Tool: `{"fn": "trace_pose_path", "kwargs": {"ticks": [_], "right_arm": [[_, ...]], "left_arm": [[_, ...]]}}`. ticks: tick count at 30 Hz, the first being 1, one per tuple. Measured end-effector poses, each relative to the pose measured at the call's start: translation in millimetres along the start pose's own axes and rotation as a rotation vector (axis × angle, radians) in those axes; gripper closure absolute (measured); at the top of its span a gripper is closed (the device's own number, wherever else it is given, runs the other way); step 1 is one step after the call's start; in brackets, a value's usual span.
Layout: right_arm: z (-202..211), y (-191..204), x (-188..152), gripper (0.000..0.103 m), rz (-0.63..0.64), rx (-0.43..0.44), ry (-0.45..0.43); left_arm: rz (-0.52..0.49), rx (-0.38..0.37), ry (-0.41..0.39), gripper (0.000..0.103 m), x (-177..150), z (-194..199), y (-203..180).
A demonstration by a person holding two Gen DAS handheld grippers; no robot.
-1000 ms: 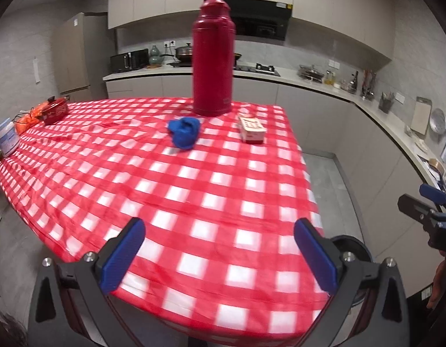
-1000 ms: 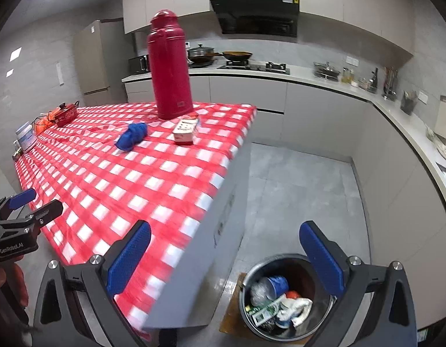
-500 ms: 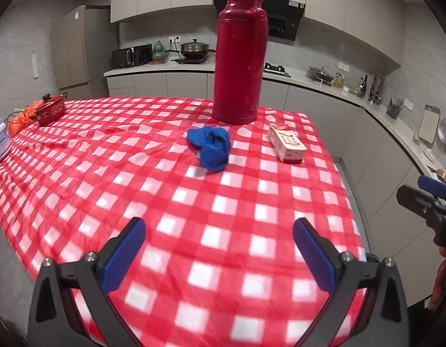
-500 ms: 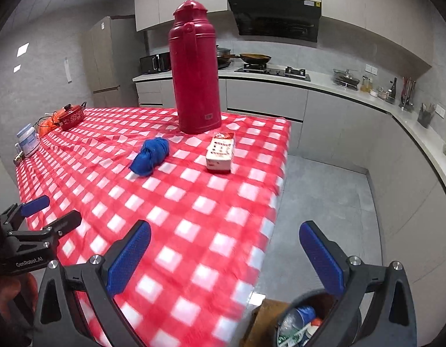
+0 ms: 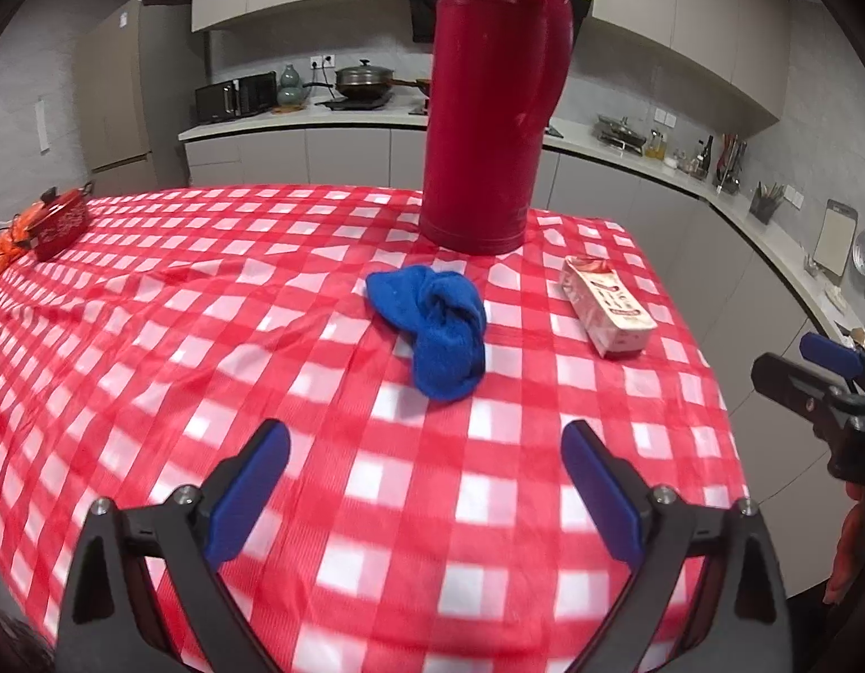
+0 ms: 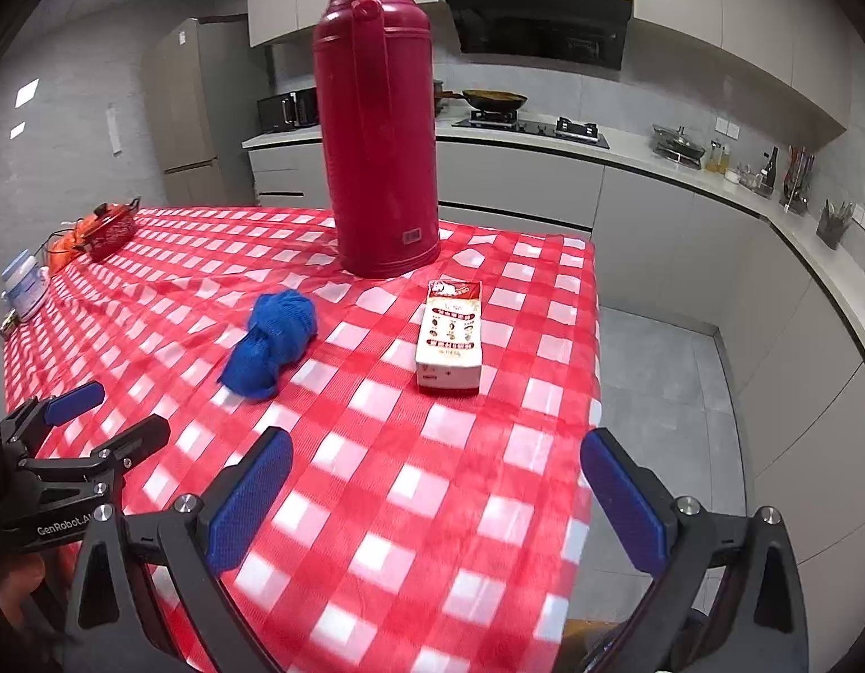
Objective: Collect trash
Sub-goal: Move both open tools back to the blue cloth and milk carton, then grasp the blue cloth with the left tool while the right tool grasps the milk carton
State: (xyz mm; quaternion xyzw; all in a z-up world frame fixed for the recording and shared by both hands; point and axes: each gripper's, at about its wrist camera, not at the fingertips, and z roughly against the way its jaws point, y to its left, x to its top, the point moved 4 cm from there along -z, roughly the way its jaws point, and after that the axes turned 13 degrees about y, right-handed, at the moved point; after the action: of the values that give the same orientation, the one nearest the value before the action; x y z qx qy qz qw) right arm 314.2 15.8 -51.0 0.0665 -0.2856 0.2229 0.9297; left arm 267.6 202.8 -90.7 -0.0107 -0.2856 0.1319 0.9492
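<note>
A crumpled blue cloth (image 5: 438, 325) (image 6: 275, 342) lies on the red-and-white checked table (image 5: 208, 381) (image 6: 410, 493), in front of a tall red thermos (image 5: 482, 112) (image 6: 376, 129). To the cloth's right lies a small white-and-red carton (image 5: 606, 303) (image 6: 452, 331). My left gripper (image 5: 426, 448) hovers over the table short of the cloth; its jaws are closing slightly, with nothing between them. My right gripper (image 6: 438, 448) stands open and empty, short of the carton, near the table's right edge. Each gripper also shows at the side of the other's view.
A small red pot (image 5: 59, 219) (image 6: 110, 224) and a white jar (image 6: 26, 286) sit at the table's far left. Grey floor (image 6: 667, 392) lies beyond the table's right edge. Kitchen counters (image 6: 628, 146) line the back and right walls.
Both grippers have moved forward over the table, so the cloth, carton and thermos appear larger and closer. The trash bin on the floor has dropped out of the right wrist view.
</note>
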Motion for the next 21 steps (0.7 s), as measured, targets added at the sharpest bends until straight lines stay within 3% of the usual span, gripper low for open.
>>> {"fn": "trace_pose_path", "kwargs": {"ticks": [4, 21], "right_arm": [[-24.2, -0.8, 16.7, 0.002, -0.009, -0.006, 0.020], [-136.4, -10.6, 65.6, 0.017, -0.049, -0.033, 0.162]], "left_arm": [[-0.007, -0.019, 0.020, 0.014, 17.3, -22.5, 2.0], [-0.050, -0.046, 0.108, 0.021, 61.5, -104.9, 5.4]]}}
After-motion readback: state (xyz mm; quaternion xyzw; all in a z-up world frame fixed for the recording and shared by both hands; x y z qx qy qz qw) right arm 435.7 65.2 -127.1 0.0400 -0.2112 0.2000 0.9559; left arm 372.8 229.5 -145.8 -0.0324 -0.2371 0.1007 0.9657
